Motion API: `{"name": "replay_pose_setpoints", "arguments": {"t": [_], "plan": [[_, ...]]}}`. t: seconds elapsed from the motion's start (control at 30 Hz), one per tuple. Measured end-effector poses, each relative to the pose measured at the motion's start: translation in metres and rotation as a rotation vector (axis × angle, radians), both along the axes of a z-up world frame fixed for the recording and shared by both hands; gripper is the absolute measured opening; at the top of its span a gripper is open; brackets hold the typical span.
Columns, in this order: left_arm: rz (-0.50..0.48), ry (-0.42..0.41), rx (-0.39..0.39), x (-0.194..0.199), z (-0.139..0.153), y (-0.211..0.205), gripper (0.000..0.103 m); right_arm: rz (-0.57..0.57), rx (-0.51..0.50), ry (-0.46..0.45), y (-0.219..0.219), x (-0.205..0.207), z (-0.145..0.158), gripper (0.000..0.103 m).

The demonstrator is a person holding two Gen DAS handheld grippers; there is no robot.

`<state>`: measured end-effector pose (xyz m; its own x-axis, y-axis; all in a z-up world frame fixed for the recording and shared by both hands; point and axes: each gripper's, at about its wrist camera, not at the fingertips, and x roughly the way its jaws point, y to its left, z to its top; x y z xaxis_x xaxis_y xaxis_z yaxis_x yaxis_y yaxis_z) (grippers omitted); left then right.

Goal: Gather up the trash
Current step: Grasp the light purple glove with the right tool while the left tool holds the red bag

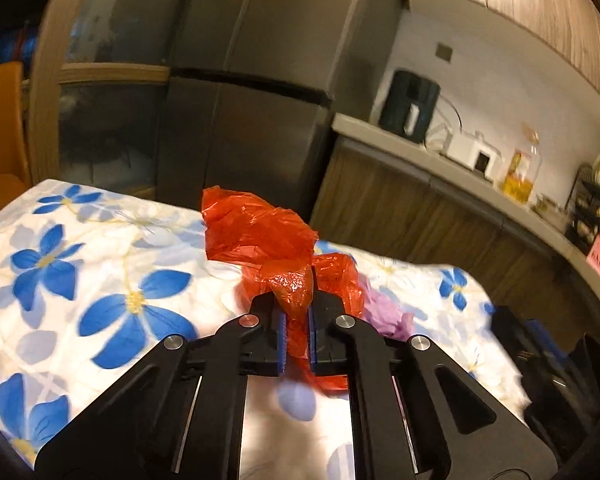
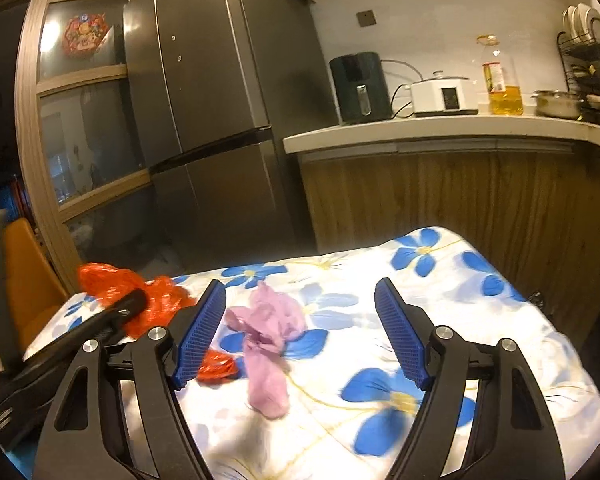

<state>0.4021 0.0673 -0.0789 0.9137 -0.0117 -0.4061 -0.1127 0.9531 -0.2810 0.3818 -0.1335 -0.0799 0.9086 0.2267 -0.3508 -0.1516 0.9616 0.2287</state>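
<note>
A crumpled red plastic bag lies on the white cloth with blue flowers. My left gripper is shut on a fold of that red bag, the film pinched between its blue pads. In the right wrist view the red bag sits at the left, partly behind the left gripper's black body. A pale purple plastic bag lies in the middle of the cloth. My right gripper stands open around it, short of it, with nothing pressed between its blue pads.
A steel fridge stands behind the table. A kitchen counter at the right carries an air fryer, a white cooker, an oil bottle and a dish rack. An orange chair stands at the left.
</note>
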Motion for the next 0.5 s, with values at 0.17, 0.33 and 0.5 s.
{"name": "replay_pose_setpoints", "arguments": {"t": [0.17,0.33,0.5], "plan": [[0.074,-0.067,-0.024,-0.018,0.011,0.018,0.006,0.013,0.002,0.067,0.018,0.026,-0.009,0.07],[0.119,-0.073,-0.087,-0.021,0.011,0.036,0.006,0.026,-0.008,0.146,0.033,0.045,-0.022,0.063],[0.138,-0.078,-0.101,-0.025,0.01,0.043,0.006,0.025,-0.051,0.167,0.042,0.048,-0.029,0.061]]}}
